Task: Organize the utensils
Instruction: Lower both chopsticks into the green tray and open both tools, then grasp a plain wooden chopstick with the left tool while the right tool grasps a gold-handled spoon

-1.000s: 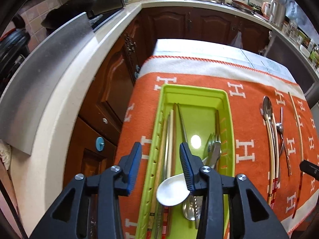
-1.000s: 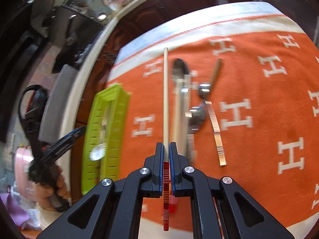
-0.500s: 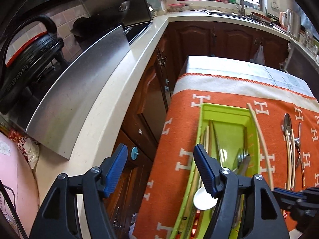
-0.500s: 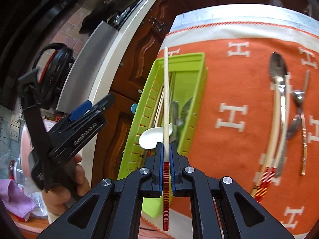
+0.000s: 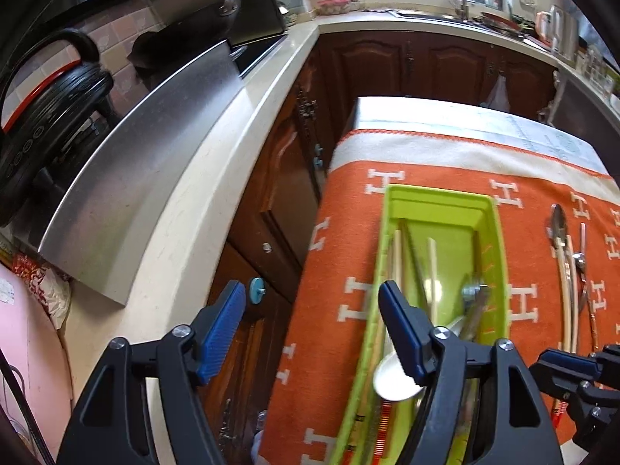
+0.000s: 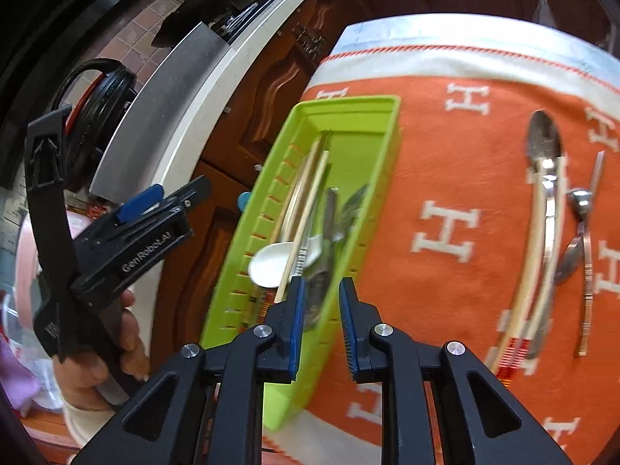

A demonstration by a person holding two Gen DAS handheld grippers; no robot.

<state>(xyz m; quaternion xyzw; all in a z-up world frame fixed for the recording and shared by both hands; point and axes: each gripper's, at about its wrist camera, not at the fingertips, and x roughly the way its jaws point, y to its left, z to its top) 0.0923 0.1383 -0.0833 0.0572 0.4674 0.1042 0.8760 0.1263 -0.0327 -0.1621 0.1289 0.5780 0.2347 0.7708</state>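
Right claw (image 6: pixel 321 323): jaws part-way apart and just been opening, nothing gripped; a chopstick (image 6: pixel 306 221) lies free of the blue pads, slanting over the near end of the green utensil tray (image 6: pixel 348 112). Left claw (image 5: pixel 312 327): jaws wide, likewise just been opening, empty, hanging over the tray's left rim and the cloth edge; a hand (image 6: pixel 99 364) grips its handle. Inside the tray: more chopsticks, a white ceramic spoon (image 6: pixel 269 263) and blurred metal cutlery. The tray rests on an orange H-patterned cloth (image 6: pixel 445 155) covering the counter (image 5: pixel 445 116). Well to the tray's right on the cloth lie a long metal spoon (image 6: pixel 544 147), a pair of red-banded chopsticks (image 6: pixel 531 263), and smaller spoons.
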